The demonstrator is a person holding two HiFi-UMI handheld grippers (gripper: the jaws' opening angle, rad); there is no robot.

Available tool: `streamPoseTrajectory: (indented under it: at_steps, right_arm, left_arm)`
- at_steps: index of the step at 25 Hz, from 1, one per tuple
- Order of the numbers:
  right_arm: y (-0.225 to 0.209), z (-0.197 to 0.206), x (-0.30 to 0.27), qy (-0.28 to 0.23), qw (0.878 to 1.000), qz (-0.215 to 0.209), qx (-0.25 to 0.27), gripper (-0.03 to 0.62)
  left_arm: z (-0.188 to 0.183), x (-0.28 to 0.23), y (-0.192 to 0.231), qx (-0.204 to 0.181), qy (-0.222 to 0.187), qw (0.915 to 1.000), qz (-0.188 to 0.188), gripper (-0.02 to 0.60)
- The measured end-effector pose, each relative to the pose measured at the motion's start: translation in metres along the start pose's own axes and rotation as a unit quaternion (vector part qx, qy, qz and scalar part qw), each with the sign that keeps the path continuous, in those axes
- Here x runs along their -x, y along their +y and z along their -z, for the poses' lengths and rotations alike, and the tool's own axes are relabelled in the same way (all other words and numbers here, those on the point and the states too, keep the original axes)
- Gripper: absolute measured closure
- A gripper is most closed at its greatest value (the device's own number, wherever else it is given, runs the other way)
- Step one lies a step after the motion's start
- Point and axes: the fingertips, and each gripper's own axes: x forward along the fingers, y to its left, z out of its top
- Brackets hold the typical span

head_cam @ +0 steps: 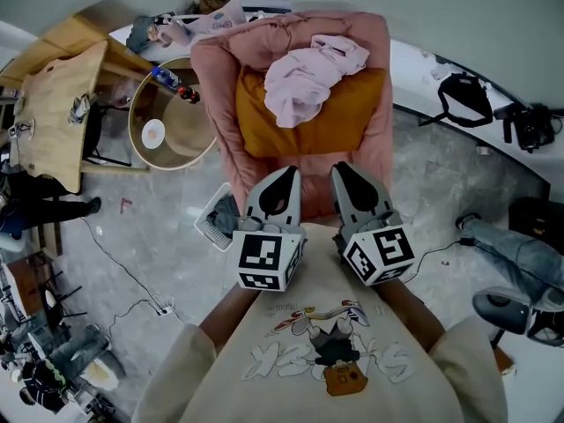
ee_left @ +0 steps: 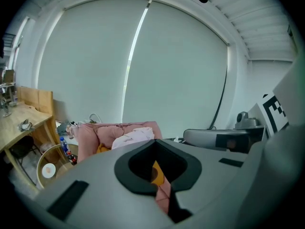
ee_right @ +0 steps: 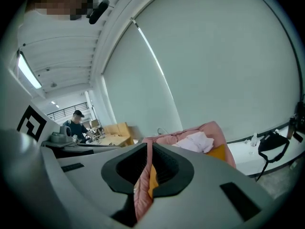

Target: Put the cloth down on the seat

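Note:
A pale pink cloth (head_cam: pixel 308 77) lies crumpled on the orange cushion (head_cam: pixel 352 126) of the pink armchair (head_cam: pixel 381 104), against its backrest. It also shows in the left gripper view as the cloth (ee_left: pixel 131 137) and in the right gripper view as the cloth (ee_right: pixel 198 141). My left gripper (head_cam: pixel 284 176) and right gripper (head_cam: pixel 344 170) hover side by side at the seat's front edge, well short of the cloth. Both stand shut with nothing in them. Through the slit of the left gripper (ee_left: pixel 162 187) and the right gripper (ee_right: pixel 143 185) only the chair and cushion show.
A round wooden table (head_cam: pixel 189 144) with bottles (head_cam: pixel 172 79) stands left of the chair, a wooden desk (head_cam: pixel 53 113) beyond it. A white basket (head_cam: pixel 216 220) sits by the chair's front left corner. A black bag (head_cam: pixel 463 97) and a person's legs (head_cam: pixel 511 254) are at the right.

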Motion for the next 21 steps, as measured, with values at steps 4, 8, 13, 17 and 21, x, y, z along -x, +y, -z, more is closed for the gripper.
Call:
streamPoseTrajectory:
  at_steps: [4, 8, 13, 17, 21]
  right_arm:
    - [0.007, 0.003, -0.002, 0.005, 1.000, -0.003, 0.018, 0.556]
    - [0.010, 0.006, -0.001, 0.012, 1.000, -0.003, 0.024, 0.567]
    - [0.015, 0.007, -0.002, 0.016, 0.999, -0.006, 0.033, 0.571]
    - [0.014, 0.010, -0.002, 0.019, 0.999, -0.006, 0.033, 0.574]
    - [0.010, 0.012, 0.000, 0.019, 0.999, 0.000, 0.030, 0.574]
  left_arm:
    - [0.002, 0.002, 0.000, -0.001, 0.002, 1.0000, 0.000, 0.577]
    - [0.005, 0.005, 0.000, 0.002, 0.002, 1.0000, -0.002, 0.577]
    - [0.006, 0.008, 0.004, 0.009, 0.002, 0.9999, -0.009, 0.577]
    - [0.008, 0.009, 0.004, 0.014, 0.001, 0.9998, -0.012, 0.577]
    - [0.011, 0.008, 0.004, 0.017, 0.002, 0.9998, -0.012, 0.577]
